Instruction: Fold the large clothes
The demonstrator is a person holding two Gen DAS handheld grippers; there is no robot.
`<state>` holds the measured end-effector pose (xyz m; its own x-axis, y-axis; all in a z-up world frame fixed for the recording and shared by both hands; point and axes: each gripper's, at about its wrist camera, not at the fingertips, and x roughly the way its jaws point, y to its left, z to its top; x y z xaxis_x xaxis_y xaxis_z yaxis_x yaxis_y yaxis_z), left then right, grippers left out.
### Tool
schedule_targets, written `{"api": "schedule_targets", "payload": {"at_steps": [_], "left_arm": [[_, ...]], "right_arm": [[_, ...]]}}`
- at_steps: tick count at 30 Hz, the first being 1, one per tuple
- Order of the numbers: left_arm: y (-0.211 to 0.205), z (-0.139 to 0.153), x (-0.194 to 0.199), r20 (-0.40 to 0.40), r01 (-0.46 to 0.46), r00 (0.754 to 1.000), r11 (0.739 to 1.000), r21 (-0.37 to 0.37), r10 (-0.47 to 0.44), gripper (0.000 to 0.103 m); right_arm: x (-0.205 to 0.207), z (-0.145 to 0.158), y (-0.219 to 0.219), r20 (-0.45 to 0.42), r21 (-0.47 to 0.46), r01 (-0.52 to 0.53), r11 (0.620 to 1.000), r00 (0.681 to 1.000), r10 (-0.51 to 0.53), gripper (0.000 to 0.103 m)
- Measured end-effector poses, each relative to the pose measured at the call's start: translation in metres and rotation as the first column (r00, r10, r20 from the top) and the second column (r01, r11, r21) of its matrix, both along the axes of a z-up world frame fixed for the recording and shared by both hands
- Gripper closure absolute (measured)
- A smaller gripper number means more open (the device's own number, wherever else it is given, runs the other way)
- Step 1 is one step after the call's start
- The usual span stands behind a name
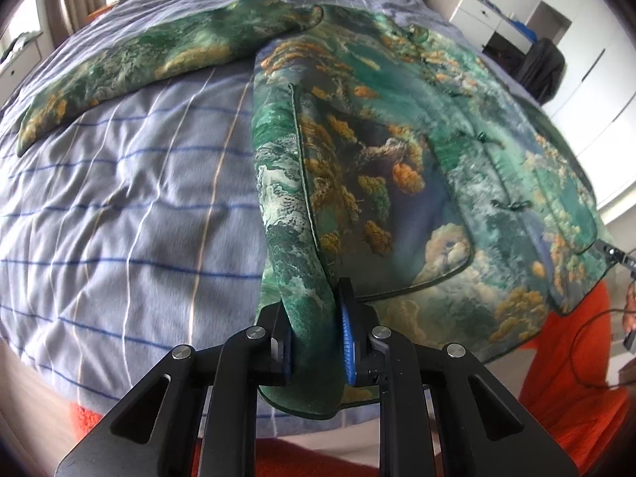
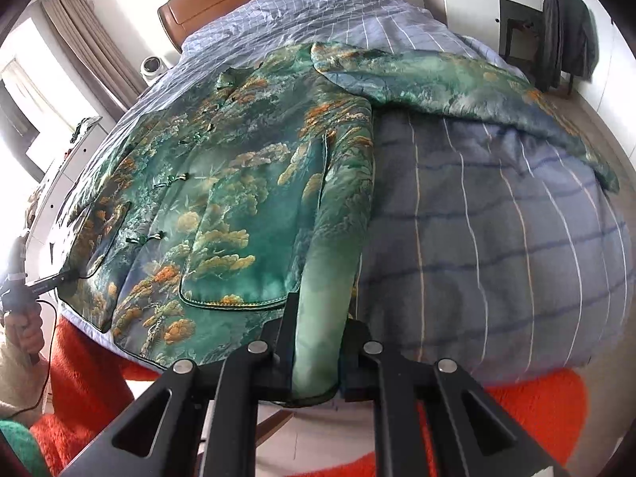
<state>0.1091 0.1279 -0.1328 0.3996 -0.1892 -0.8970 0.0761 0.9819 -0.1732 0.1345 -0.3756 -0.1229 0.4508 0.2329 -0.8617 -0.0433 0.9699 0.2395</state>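
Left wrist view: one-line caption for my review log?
Left gripper clamps the hem corner of a green landscape-print jacket spread on a striped bedspread.

The left gripper [image 1: 314, 342] is clamping its jaws on the lower hem corner of a green patterned jacket [image 1: 397, 167]. The jacket is lying face up on a striped blue bed [image 1: 119, 206], one sleeve [image 1: 167, 55] stretching out leftwards.
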Motion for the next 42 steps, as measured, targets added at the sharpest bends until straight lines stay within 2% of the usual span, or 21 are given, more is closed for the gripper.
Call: {"api": "schedule_targets", "payload": {"at_steps": [4, 5, 6, 7, 8, 9, 10, 13, 15, 18, 21, 22, 23, 25, 28, 30, 32, 36, 39, 41, 42], "left_arm": [[-0.005, -0.003, 0.010, 0.002, -0.005, 1.000, 0.999, 0.053, 0.005, 0.073], [-0.006, -0.001, 0.010, 0.010, -0.006, 1.000, 0.998, 0.066, 0.006, 0.066], [-0.006, 0.003, 0.009, 0.021, -0.004, 1.000, 0.997, 0.071, 0.002, 0.052], [-0.008, 0.004, 0.005, 0.031, -0.002, 1.000, 0.998, 0.070, 0.000, 0.044], [-0.009, 0.009, 0.002, 0.046, -0.004, 0.999, 0.998, 0.070, 0.001, 0.035], [-0.009, 0.015, -0.005, 0.067, -0.010, 0.998, 0.998, 0.070, 0.006, 0.031], [-0.008, 0.022, -0.011, 0.088, -0.015, 0.996, 0.998, 0.064, 0.009, 0.029], [-0.008, 0.047, -0.021, 0.159, -0.048, 0.986, 0.998, 0.050, 0.039, 0.015], [-0.008, 0.070, -0.029, 0.232, -0.084, 0.970, 0.995, 0.045, 0.071, 0.006], [-0.008, 0.103, -0.036, 0.360, -0.143, 0.925, 0.989, 0.021, 0.126, 0.003], [-0.010, 0.128, -0.037, 0.485, -0.223, 0.853, 0.975, 0.007, 0.192, 0.001], [-0.012, 0.133, -0.036, 0.508, -0.246, 0.835, 0.969, 0.003, 0.211, 0.001], [-0.015, 0.137, -0.034, 0.512, -0.252, 0.830, 0.968, -0.005, 0.219, 0.001], [-0.019, 0.139, -0.029, 0.495, -0.254, 0.840, 0.967, -0.006, 0.224, 0.001], [-0.033, 0.133, -0.019, 0.461, -0.254, 0.867, 0.963, 0.089, 0.186, 0.001], [-0.042, 0.124, -0.016, 0.449, -0.248, 0.880, 0.956, 0.155, 0.155, 0.000], [-0.048, 0.116, -0.017, 0.437, -0.246, 0.888, 0.952, 0.180, 0.146, 0.000], [-0.052, 0.115, -0.026, 0.458, -0.263, 0.878, 0.938, 0.225, 0.136, 0.000], [-0.055, 0.115, -0.028, 0.503, -0.321, 0.856, 0.883, 0.341, 0.117, 0.000], [-0.054, 0.113, -0.027, 0.501, -0.329, 0.858, 0.867, 0.374, 0.109, 0.000], [-0.052, 0.112, -0.025, 0.479, -0.310, 0.872, 0.875, 0.372, 0.105, 0.000]], "right_arm": [[0.014, -0.022, 0.001, -0.019, -0.038, 0.030, 0.999, 0.999, -0.031, 0.088], [0.017, -0.023, 0.001, -0.019, -0.039, 0.037, 0.999, 0.999, -0.037, 0.084], [0.016, -0.021, 0.001, -0.017, -0.042, 0.038, 0.998, 0.999, -0.039, 0.081], [0.018, -0.019, 0.001, -0.012, -0.050, 0.038, 0.998, 0.999, -0.039, 0.077], [0.020, -0.016, -0.001, -0.013, -0.061, 0.039, 0.997, 0.999, -0.040, 0.059], [0.019, -0.015, 0.000, -0.016, -0.067, 0.041, 0.997, 0.999, -0.042, 0.043], [0.019, -0.013, -0.003, -0.023, -0.069, 0.049, 0.996, 0.998, -0.051, 0.039], [0.008, -0.008, -0.008, -0.023, -0.089, 0.086, 0.992, 0.996, -0.089, 0.038], [0.005, -0.004, -0.013, -0.020, -0.109, 0.116, 0.987, 0.993, -0.118, 0.038], [0.003, 0.004, -0.017, 0.010, -0.135, 0.159, 0.978, 0.987, -0.159, 0.033], [0.004, 0.017, -0.015, 0.066, -0.126, 0.171, 0.977, 0.984, -0.164, 0.033], [0.005, 0.024, -0.013, 0.091, -0.116, 0.172, 0.978, 0.983, -0.162, 0.033], [0.005, 0.030, -0.011, 0.119, -0.106, 0.171, 0.980, 0.980, -0.158, 0.033], [0.005, 0.041, -0.006, 0.168, -0.095, 0.163, 0.982, 0.975, -0.146, 0.032], [0.004, 0.055, -0.003, 0.224, -0.063, 0.147, 0.987, 0.966, -0.130, 0.032], [0.004, 0.060, -0.002, 0.224, -0.031, 0.140, 0.990, 0.966, -0.130, 0.032], [0.003, 0.061, -0.003, 0.218, -0.017, 0.132, 0.991, 0.968, -0.125, 0.032], [-0.001, 0.059, -0.003, 0.234, -0.034, 0.135, 0.990, 0.964, -0.123, 0.032], [0.001, 0.057, -0.005, 0.237, -0.034, 0.153, 0.988, 0.961, -0.140, 0.032], [0.000, 0.059, -0.004, 0.259, -0.046, 0.161, 0.986, 0.955, -0.144, 0.032], [0.000, 0.059, -0.002, 0.271, -0.059, 0.164, 0.985, 0.952, -0.142, 0.032]]}}
